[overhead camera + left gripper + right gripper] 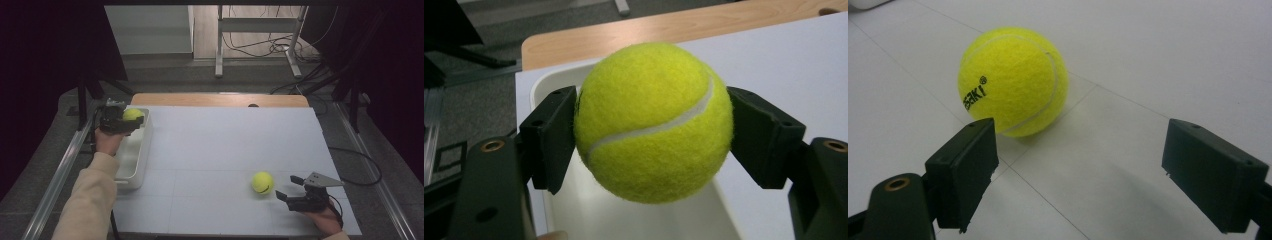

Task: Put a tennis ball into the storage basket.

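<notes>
The fuzzy yellow-green tennis ball (1013,81) on the white desk (225,145) lies just beyond the spread right hand-held gripper (1083,165), nearer its left jaw, while the left hand-held gripper (651,145) pinches a second such ball (652,121) above the white plastic tray (131,162).

A lab is suggested. A white-topped table (225,150) is flanked by metal rails (60,170). Loose cables (270,47) are seen on the floor.

Black print on the tennis ball (1013,80) in the upper left of the right gripper view reads "SAKI", with a small ® mark just above its last letter. The word's start curves out of sight, so the full brand cannot be told.
</notes>
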